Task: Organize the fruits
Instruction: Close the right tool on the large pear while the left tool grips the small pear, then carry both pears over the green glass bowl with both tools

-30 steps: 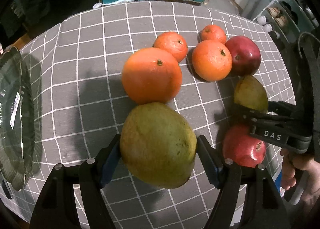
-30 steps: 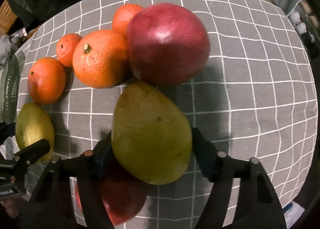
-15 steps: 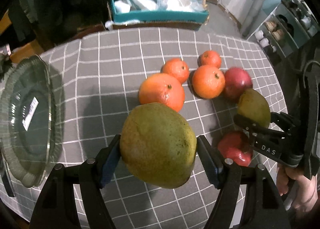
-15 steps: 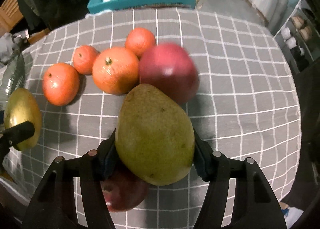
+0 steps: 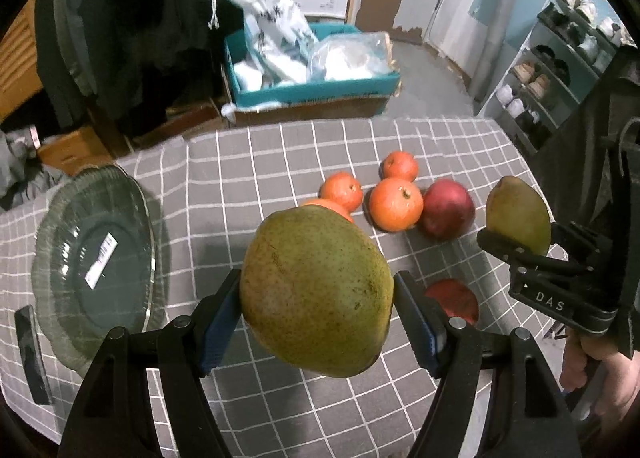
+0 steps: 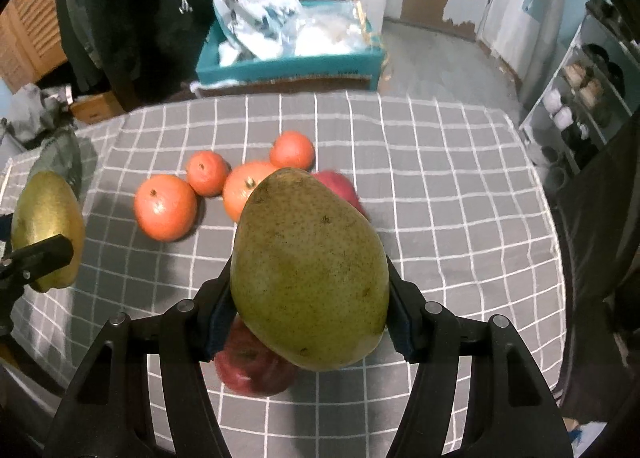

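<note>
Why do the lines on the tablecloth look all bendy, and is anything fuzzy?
Left wrist view: the fisheye lens bends the tablecloth grid near the edges, and dark corners ring the picture. Right wrist view: same bending; the red apple behind the held pear looks smeared.

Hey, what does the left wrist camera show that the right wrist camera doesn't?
Only the left wrist view shows the glass plate in full, with its white sticker, and a hand holding the right gripper.

Only the right wrist view shows the large orange whole, and the right gripper's pear up close.

Both show the checked tablecloth, smaller oranges, two red apples, the teal box, and each gripper shut on a green pear, including the left gripper.
</note>
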{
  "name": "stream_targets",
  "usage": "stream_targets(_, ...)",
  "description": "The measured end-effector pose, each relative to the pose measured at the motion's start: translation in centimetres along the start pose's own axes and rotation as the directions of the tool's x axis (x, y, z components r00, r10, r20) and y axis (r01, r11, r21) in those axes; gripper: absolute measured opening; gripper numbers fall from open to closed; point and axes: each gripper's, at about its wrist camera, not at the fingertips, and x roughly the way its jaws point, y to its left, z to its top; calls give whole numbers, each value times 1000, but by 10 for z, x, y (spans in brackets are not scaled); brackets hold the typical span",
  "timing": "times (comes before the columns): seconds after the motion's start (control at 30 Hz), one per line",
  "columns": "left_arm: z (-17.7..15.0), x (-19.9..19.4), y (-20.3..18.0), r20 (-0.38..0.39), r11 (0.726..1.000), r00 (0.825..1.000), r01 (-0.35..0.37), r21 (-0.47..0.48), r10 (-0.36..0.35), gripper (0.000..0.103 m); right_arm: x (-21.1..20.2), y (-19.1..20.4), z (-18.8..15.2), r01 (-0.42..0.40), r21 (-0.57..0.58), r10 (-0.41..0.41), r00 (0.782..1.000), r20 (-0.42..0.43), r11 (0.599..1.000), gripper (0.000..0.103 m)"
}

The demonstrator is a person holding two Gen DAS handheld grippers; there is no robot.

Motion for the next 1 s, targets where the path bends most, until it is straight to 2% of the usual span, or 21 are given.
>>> stream_targets(0.3, 6, -33, 6, 88, 1000, 996, 3, -4, -2, 76, -43, 13, 12, 0, -22, 3, 992, 130, 1000, 64)
stream_targets(0.6, 9, -67, 16, 191, 1000, 981, -16, -21, 20, 76, -78, 24, 23, -22, -39, 30, 975, 222, 999, 64)
stream_targets(1.0, 9, -99, 37, 267, 998, 961, -65, -23, 69, 76, -96, 53, 36, -66, -80, 85, 960, 267, 995, 64)
